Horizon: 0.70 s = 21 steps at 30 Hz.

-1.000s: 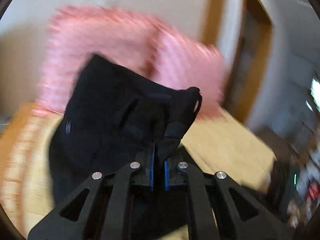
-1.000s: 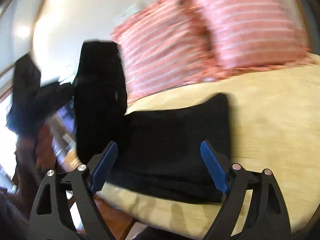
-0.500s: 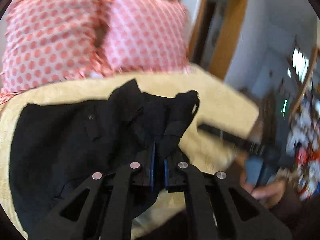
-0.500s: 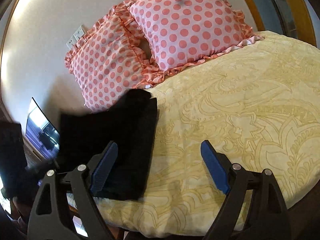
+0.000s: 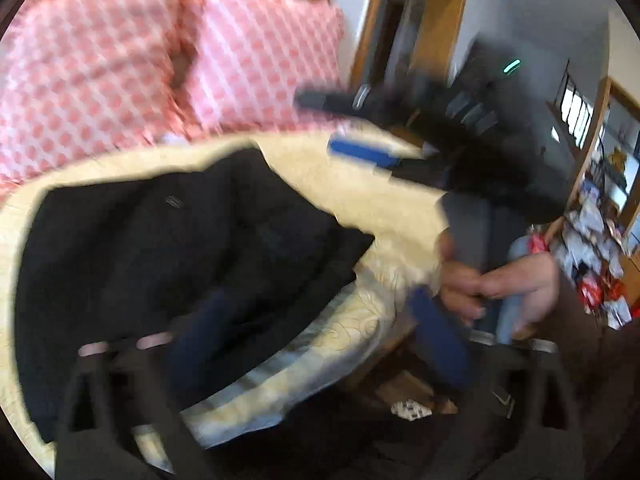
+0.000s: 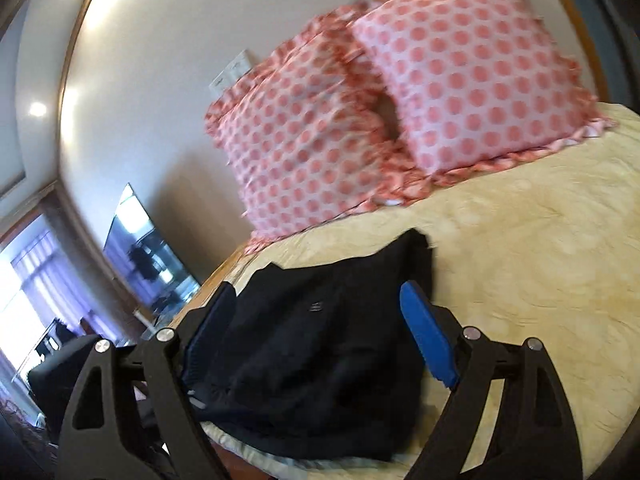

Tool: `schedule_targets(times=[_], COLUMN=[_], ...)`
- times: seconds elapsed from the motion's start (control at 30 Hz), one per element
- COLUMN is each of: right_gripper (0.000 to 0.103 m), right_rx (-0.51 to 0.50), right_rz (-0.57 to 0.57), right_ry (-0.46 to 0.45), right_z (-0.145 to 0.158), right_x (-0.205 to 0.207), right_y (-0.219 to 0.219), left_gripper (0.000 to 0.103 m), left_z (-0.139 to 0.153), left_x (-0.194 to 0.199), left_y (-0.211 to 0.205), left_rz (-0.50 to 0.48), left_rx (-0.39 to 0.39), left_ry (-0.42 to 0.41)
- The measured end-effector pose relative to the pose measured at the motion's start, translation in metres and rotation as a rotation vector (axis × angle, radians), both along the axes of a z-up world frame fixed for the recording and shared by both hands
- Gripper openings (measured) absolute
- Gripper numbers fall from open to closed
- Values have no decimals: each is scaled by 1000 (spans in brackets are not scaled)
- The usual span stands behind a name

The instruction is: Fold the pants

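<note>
The black pants lie folded in a loose pile near the front edge of the yellow bed; they also show in the right wrist view. My left gripper is open and empty, blurred, just off the pile's near edge. My right gripper is open and empty, hovering over the pile with a blue pad on each side. In the left wrist view the right gripper shows above the bed at the right, held by a hand.
Two pink polka-dot pillows lean against the wall at the bed's head. The yellow bedspread stretches to the right of the pants. A dark screen and a window stand left of the bed. A doorway is at the back.
My left gripper has opened and let go of the pants, which now lie on the bed. My right gripper has swung back over the pile.
</note>
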State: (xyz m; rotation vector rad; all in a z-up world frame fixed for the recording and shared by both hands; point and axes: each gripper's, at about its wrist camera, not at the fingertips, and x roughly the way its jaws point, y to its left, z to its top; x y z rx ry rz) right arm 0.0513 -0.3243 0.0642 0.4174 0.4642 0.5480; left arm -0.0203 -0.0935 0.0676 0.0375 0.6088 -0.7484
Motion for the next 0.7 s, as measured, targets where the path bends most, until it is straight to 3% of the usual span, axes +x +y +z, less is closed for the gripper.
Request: schedule_targets(times=[0.13,0.23,0.3,0.37,0.47,0.53,0.6,0.7], right_gripper=[66,64,65,65,65,66,75,79], right_rx=[-94,-200,-278,-266,-317,-253,-195,-161], right_rz=[51,73,28,30,42,41,-20,-63], right_ry=[45,76,181,195,199,181,173,265], right_z=[-11,-23,-43,-56,-52,-36,-22,-23], right_x=[8,10,14,1,-13,-9,9,53], right_y=[30,50,54,48,49,35,14,-9], left_gripper=[100,100,100,100,100,100,100,100], left_z=[11,-3,-22,-38,-35,-22,-4,10], left_x=[11,39,55,57,46,49,61,83], left_y=[38,58,67,75,76,85,102,126], left_rz=[190,331,394,399,378,355,379,458], left_rx=[8,28,53,45,65,11,-31,-23], left_ry=[-52,4,81,146,118,125,105,91])
